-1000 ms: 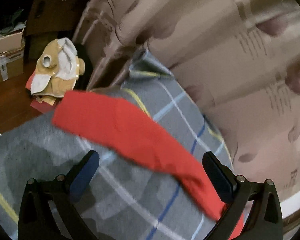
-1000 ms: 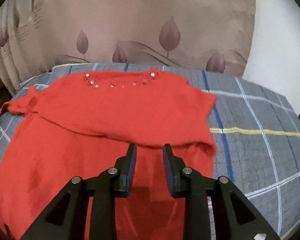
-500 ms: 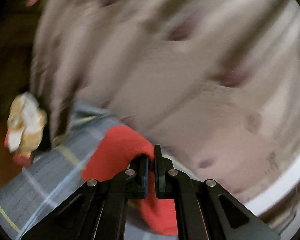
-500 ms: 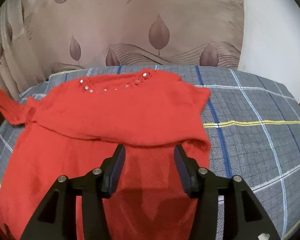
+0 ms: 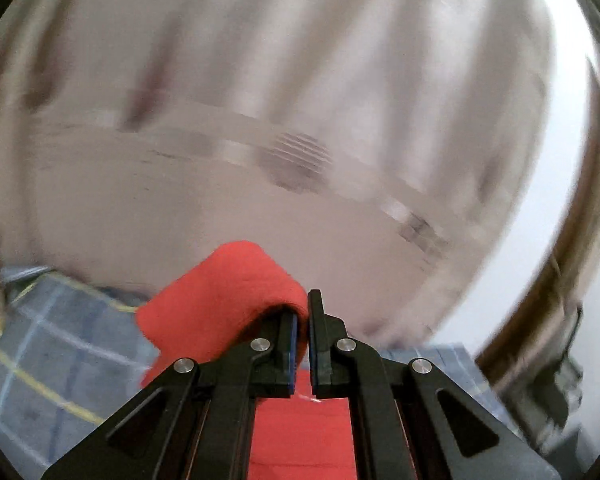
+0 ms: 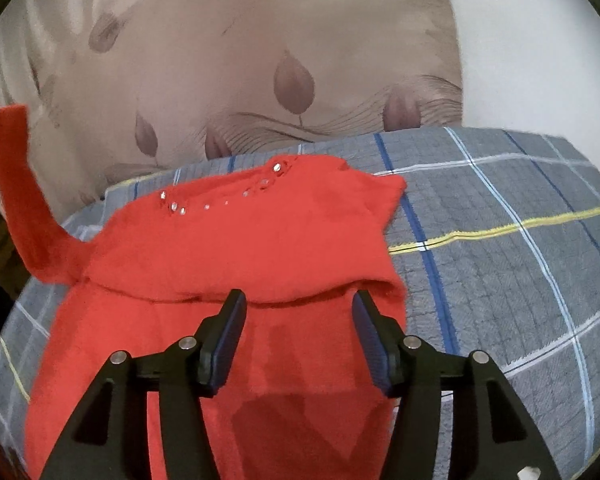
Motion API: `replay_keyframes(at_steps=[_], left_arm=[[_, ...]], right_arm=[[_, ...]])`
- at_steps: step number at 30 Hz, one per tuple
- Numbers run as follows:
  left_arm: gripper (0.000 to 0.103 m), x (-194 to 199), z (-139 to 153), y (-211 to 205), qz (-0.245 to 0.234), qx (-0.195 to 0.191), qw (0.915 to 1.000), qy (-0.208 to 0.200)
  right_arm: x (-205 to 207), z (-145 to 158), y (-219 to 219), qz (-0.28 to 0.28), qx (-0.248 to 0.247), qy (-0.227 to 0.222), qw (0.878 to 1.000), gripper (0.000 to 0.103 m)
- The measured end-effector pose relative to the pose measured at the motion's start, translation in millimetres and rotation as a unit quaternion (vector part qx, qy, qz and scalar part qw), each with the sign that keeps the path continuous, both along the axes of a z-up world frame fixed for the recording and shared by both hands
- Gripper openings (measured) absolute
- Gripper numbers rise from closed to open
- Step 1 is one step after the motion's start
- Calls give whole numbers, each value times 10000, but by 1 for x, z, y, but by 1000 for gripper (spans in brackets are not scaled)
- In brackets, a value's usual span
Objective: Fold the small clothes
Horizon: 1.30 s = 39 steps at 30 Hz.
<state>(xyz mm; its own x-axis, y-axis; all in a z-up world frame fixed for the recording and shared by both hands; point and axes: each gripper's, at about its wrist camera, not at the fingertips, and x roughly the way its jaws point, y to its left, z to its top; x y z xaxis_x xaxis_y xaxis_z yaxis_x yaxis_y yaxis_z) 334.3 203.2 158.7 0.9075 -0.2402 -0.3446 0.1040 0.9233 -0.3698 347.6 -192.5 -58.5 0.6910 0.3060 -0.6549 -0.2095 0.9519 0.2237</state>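
Left tool pinches the red sweater's sleeve, apparently lifted; right tool gapes wide above the sweater.

The grey checked blanket lies bare to the right of the red sweater — open room there. The patterned curtain rises just behind, and the lifted sleeve bars the left side.

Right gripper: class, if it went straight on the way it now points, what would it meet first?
Probably the folded edge of the red sweater, which lies just past the open right gripper on the plaid cover. Its height above the cloth is unclear, so this is a judgement.
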Motion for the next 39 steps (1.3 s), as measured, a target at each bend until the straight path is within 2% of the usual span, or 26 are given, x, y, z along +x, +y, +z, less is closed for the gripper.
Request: replay_keyframes(at_steps=[2, 3, 5, 8, 9, 10, 11, 13, 14, 16, 18, 19, 21, 23, 25, 28, 29, 30, 32, 33, 34, 35, 36, 37, 39], left_arm=[[4, 16, -9, -49, -383, 199, 9990, 76], [4, 30, -22, -81, -689, 214, 9971, 228], [5, 46, -43, -118, -1058, 150, 9932, 470], [22, 77, -86, -181, -1713, 279, 9792, 1053], [36, 85, -102, -201, -1850, 449, 9736, 1261], [43, 90, -113, -217, -1920, 658, 9692, 1396], [43, 93, -123, -233, -1960, 973, 9646, 1475], [45, 92, -129, -240, -1874, 1204, 9645, 1417], [47, 88, -128, -238, -1859, 1167, 9664, 1334], [68, 75, -122, -228, -1860, 974, 9702, 1206], [81, 62, -114, -202, -1603, 728, 9792, 1011], [85, 52, -111, -181, -1413, 497, 9849, 868], [91, 38, -115, -150, -1167, 161, 9907, 685], [92, 16, -129, -113, -619, 7, 9958, 674], [92, 2, -147, -87, -196, -71, 9969, 755], [92, -6, -185, -48, 290, -366, 9927, 1112], [92, -6, -196, -38, 407, -512, 9902, 1231], [92, -6, -206, -31, 505, -664, 9883, 1276], [92, -9, -223, -24, 668, -866, 9862, 1244], [92, -10, -230, -22, 680, -1000, 9840, 1308], [92, -11, -232, -20, 639, -1116, 9828, 1328], [92, -13, -232, -19, 720, -1104, 9829, 1286], [92, -16, -231, -18, 782, -1080, 9830, 1261], [92, -17, -231, -18, 804, -1074, 9833, 1229], [92, -18, -233, -16, 816, -1122, 9828, 1220]], right_arm=[[1, 1, -7, -82, 210, 10, 9997, 53], [2, 0, -11, -124, 316, 17, 9994, 54], [2, 0, -14, -161, 419, 30, 9990, 54], [2, 1, -14, -147, 456, 19, 9988, 56], [2, 1, -15, -138, 466, 10, 9988, 57], [2, 1, -15, -132, 485, 5, 9987, 58], [2, 1, -16, -135, 517, -4, 9986, 58], [0, 2, -20, -152, 631, -31, 9979, 60], [0, 2, -22, -158, 705, -46, 9974, 60], [-1, 2, -27, -188, 850, -70, 9962, 62], [-1, 2, -30, -199, 957, -66, 9952, 62], [-1, 2, -31, -205, 978, -70, 9950, 62], [-1, 2, -32, -209, 996, -105, 9947, 62], [-2, 5, -29, -257, 896, -121, 9956, 63], [-2, 14, -20, -228, 660, -156, 9974, 63], [5, 38, 14, 79, 65, -315, 9995, 64], [10, 44, 28, 220, -136, -345, 9991, 67], [19, 46, 47, 414, -427, -242, 9979, 72], [34, 43, 82, 576, -1155, -96, 9916, 72], [43, 37, 99, 629, -1631, -109, 9845, 69], [51, 31, 109, 664, -1952, -89, 9785, 55], [61, 22, 114, 670, -2200, 13, 9732, 37], [74, 12, 109, 543, -2237, 272, 9728, 2], [81, 8, 97, 391, -1974, 493, 9783, 5], [82, 11, 46, -131, -790, 619, 9949, 5]])
